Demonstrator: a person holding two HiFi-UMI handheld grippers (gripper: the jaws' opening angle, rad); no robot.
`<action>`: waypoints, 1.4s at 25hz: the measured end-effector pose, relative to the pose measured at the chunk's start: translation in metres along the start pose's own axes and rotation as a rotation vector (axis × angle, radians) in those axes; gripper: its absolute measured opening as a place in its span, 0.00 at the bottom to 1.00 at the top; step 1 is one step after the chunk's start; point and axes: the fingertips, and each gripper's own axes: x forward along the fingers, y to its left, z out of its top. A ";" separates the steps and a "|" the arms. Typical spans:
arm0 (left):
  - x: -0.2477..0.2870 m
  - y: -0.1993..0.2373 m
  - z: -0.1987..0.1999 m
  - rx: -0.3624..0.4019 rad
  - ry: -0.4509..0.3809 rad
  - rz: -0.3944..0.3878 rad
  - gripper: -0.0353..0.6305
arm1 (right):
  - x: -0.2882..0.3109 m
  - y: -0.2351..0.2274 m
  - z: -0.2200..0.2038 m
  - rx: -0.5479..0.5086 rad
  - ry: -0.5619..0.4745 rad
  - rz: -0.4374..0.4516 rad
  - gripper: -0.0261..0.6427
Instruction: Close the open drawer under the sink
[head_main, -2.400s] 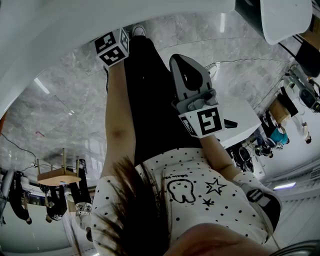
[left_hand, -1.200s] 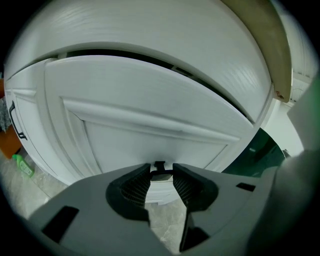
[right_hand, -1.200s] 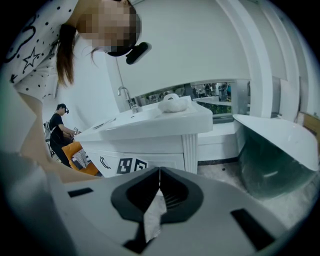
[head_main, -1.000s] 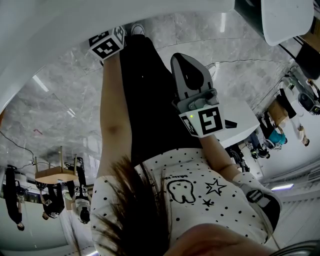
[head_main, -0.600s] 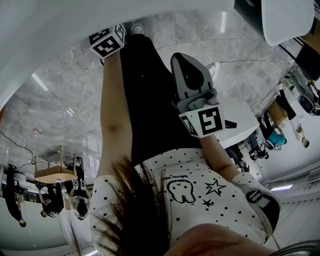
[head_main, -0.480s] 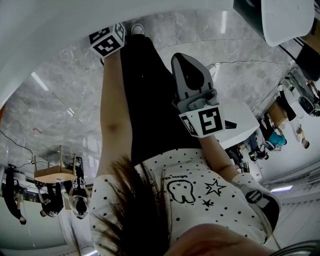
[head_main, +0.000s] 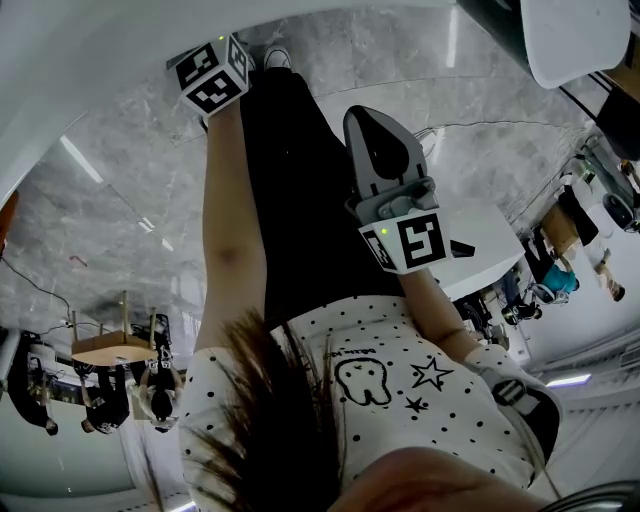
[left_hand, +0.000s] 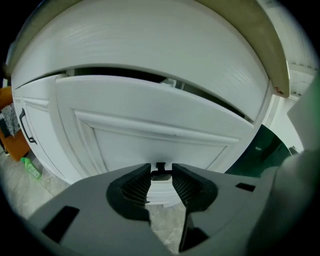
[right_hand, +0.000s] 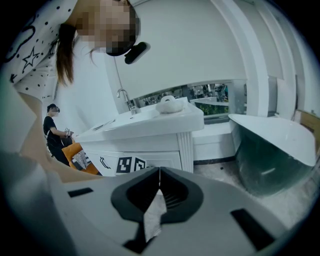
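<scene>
Looking along the left gripper, only its own view takes in the drawer. The white front fills the space ahead of and above the jaws, and its small dark knob sits right between the jaw tips. Those jaws stand a little apart, about as wide as the knob, with a tip against each end of it, so they grip the knob. The head view shows none of this. There only that gripper's marker cube appears at the end of an outstretched arm, beside black trousers. The right gripper is held off to one side. The right gripper view shows its jaws pressed together with nothing between them. Beyond those jaws is the sink with its tap, to their right a tub, and to their left a second person in black. As for the drawer, it stands out from the cabinet. A dark gap runs along above its top edge, under the curved white counter. Its front is plain white, a recessed panel inside a raised frame, with the knob low at the middle. Left of the jaws a neighbouring door carries a dark handle, and a green bottle lies on the floor below it.
</scene>
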 end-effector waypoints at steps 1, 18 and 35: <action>-0.003 0.000 0.002 -0.003 -0.009 0.004 0.25 | -0.001 0.000 0.000 0.000 -0.001 0.000 0.06; -0.040 -0.014 0.009 0.028 -0.095 0.018 0.06 | -0.019 -0.002 -0.007 -0.025 -0.030 0.024 0.06; -0.104 -0.020 0.062 0.085 -0.164 -0.018 0.06 | -0.039 0.013 0.033 -0.033 -0.088 0.021 0.06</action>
